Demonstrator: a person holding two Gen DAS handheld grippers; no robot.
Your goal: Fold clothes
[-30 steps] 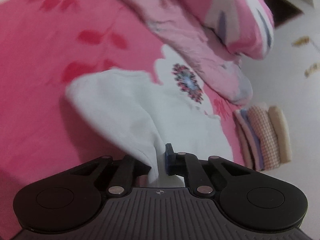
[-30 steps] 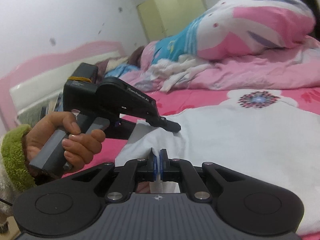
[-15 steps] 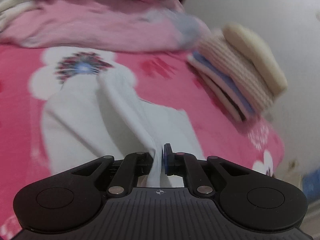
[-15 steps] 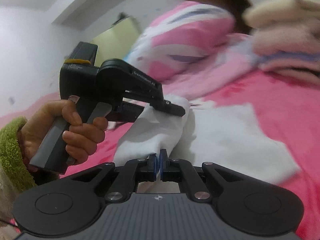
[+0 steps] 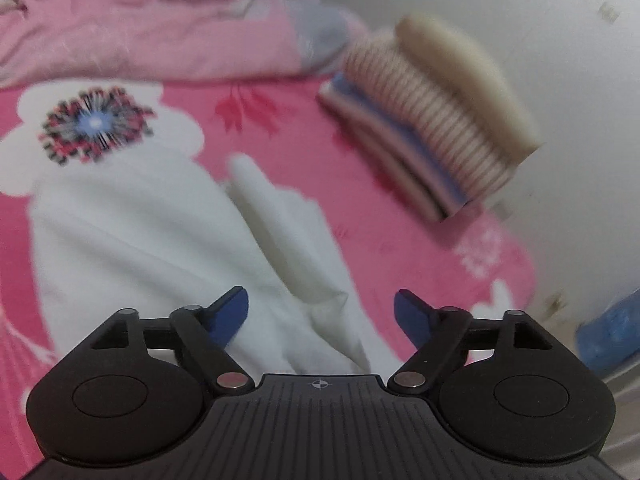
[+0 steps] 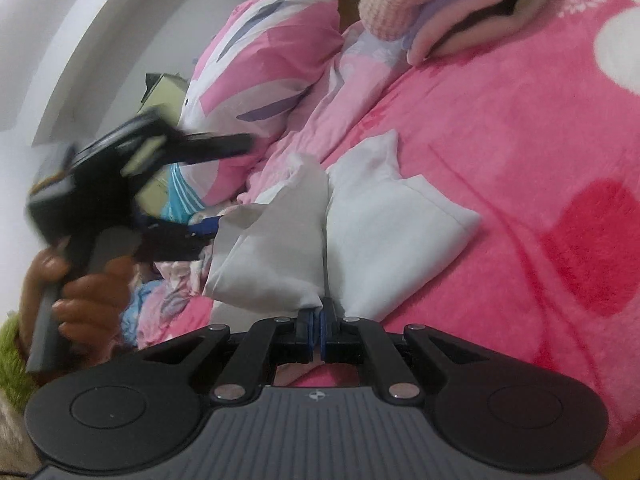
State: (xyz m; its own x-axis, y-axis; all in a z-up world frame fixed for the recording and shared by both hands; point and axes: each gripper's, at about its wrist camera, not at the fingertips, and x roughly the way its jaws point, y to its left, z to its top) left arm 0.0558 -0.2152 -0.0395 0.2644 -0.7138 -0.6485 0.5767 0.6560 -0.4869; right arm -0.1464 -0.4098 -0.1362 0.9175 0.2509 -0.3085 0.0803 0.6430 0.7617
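Observation:
A white garment (image 5: 152,240) lies partly folded on the pink bed sheet (image 5: 288,128). My left gripper (image 5: 321,312) hovers over its near edge with jaws opening wide; the blue pads touch no cloth, and a loose fold lies below the gap. In the right wrist view, tilted sideways, my right gripper (image 6: 317,322) is shut on an edge of the white garment (image 6: 384,232), which bunches up in front of it. The left gripper (image 6: 216,184) shows there too, blurred, held by a person's hand (image 6: 80,296) in a green sleeve.
A stack of folded clothes (image 5: 432,120) sits at the bed's far right edge by the white wall. A crumpled pink duvet (image 5: 140,32) and a pink patterned pillow (image 6: 272,60) lie beyond the garment. A blue thing (image 5: 612,328) lies off the bed's right side.
My left gripper carried the garment's edge across toward the folded stack, then opened and let it go. The right gripper moved and rolled along with it, still pinching the cloth.

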